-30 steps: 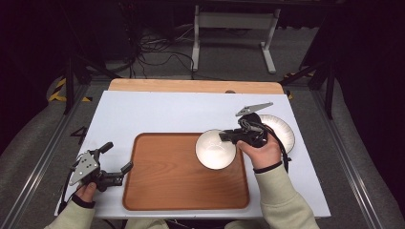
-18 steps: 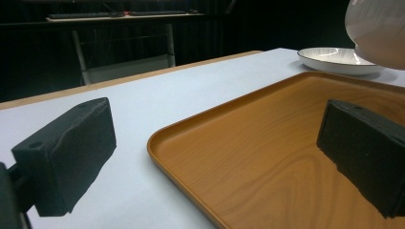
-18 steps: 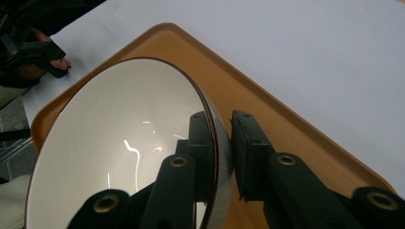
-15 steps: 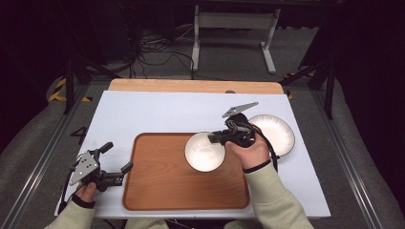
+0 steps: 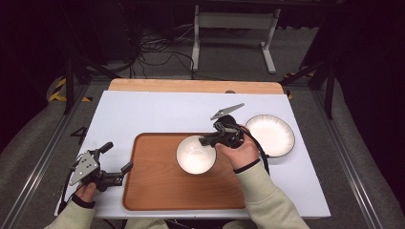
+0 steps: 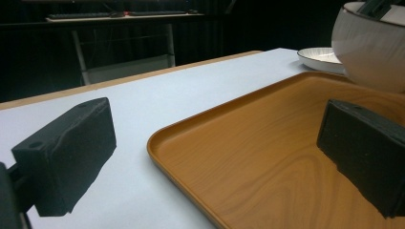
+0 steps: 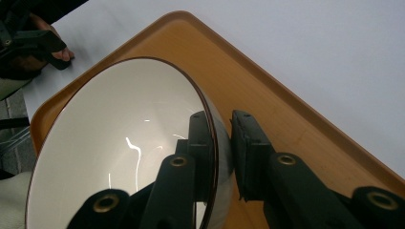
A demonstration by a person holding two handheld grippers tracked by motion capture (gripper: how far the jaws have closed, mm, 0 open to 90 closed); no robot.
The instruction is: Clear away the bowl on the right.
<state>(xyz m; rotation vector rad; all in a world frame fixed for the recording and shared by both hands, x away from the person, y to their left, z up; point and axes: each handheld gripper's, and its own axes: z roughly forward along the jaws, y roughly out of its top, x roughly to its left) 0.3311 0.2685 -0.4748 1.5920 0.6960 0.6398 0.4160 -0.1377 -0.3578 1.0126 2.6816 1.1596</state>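
mid-frame, the right gripper point(image 5: 210, 140) pinches the white bowl point(image 5: 196, 154) by its rim over the wooden tray point(image 5: 157, 191); such a thin one-sided hold could let it tip out.

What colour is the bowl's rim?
Dark brown on the white bowl; clearest in the right gripper view.

My white bowl point(image 5: 196, 154) with its thin dark rim is clamped by the wall in my right tool point(image 5: 208, 140), hanging tilted over the wooden tray point(image 5: 157, 191), near its far edge.
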